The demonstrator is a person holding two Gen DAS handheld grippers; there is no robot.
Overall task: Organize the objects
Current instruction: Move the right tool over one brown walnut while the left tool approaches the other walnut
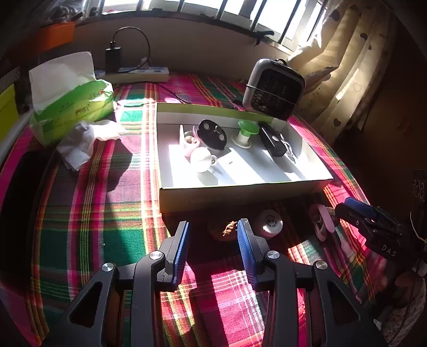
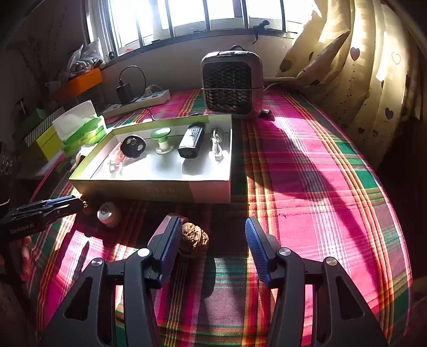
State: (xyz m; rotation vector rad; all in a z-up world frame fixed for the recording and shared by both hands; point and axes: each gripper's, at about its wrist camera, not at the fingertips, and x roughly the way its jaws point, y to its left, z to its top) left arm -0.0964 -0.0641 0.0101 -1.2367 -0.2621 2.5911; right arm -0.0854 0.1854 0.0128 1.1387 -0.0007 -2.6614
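Box (image 2: pixel 160 186): sits mid-desk (image 2: pixel 320 173), open-topped, so sorted things drop straight in; a black disc (image 2: pixel 133 146), green knob (image 2: pixel 161 140) and black remote (image 2: pixel 190 141) already lie inside.
Walnut (image 2: pixel 194 240): on the cloth at 6 o'clock of the box, touching the inner face of one finger of the right tool (image 2: pixel 210 240); judged next to go in.
Right tool: jaws half-wide, straddling the walnut, not clamped.
Left tool (image 1: pixel 213 240): half-wide, empty, facing a second walnut (image 1: pixel 226 229) beside a white round piece (image 1: pixel 269 223).

A lived-in room of a home: a table under a bright plaid cloth (image 2: pixel 307 165) stands below a barred window (image 2: pixel 186 16). Beside the window hang heart-print curtains (image 2: pixel 373 66); on the cloth near it sit a small fan heater (image 2: pixel 230 85), power strip (image 2: pixel 138 101) and tissue pack (image 1: pixel 72 106).
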